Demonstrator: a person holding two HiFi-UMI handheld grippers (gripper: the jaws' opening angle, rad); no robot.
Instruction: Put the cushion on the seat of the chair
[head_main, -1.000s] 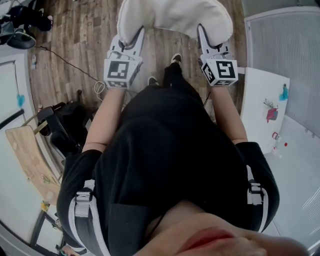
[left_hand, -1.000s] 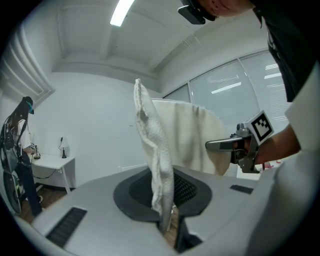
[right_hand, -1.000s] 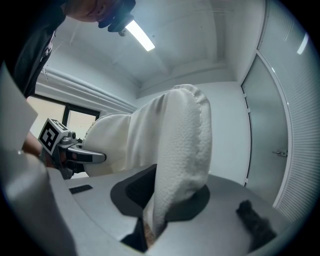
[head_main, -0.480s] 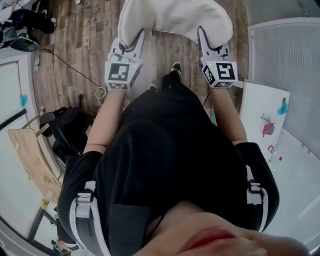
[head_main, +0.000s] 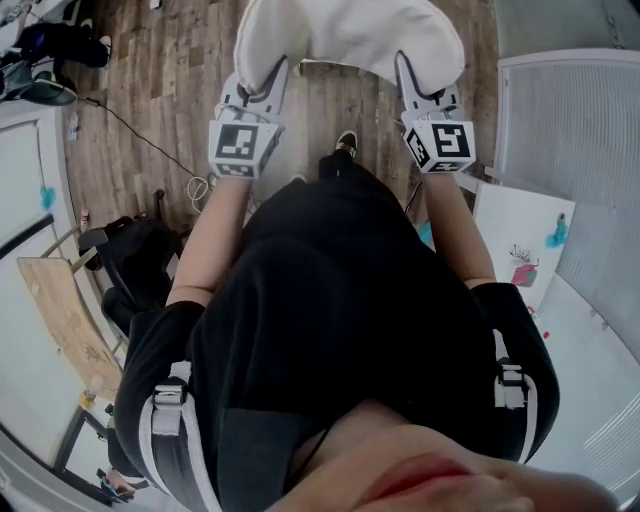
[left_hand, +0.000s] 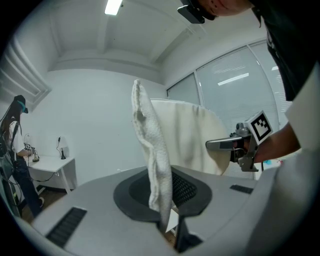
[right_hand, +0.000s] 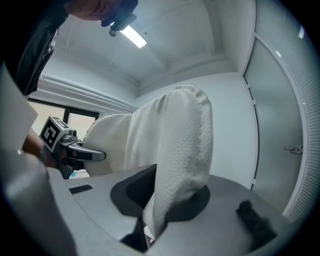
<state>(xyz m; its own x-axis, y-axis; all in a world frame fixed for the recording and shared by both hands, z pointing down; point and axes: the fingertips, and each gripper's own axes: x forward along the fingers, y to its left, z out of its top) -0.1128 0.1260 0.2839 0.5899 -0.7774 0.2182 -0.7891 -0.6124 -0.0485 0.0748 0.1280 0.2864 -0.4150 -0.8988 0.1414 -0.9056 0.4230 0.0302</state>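
Observation:
A white fleecy cushion (head_main: 345, 32) hangs in the air in front of the person, above the wooden floor. My left gripper (head_main: 268, 82) is shut on its left edge, and my right gripper (head_main: 405, 78) is shut on its right edge. In the left gripper view the cushion's edge (left_hand: 155, 165) stands pinched between the jaws, with the right gripper (left_hand: 235, 145) beyond it. In the right gripper view a thick fold of the cushion (right_hand: 182, 165) fills the jaws, and the left gripper (right_hand: 75, 150) shows at the far side. No chair is in view.
A white board with drawings (head_main: 520, 245) lies at the right beside a ribbed white panel (head_main: 570, 130). A dark bag (head_main: 140, 265) and a wooden board (head_main: 65, 320) sit at the left. A cable (head_main: 140, 135) crosses the floor. A person stands by a white desk (left_hand: 47, 165).
The person has walked on with the cushion held between both grippers. The floor, the white board and the bag have slid down and back in the head view. Both grips are unchanged.

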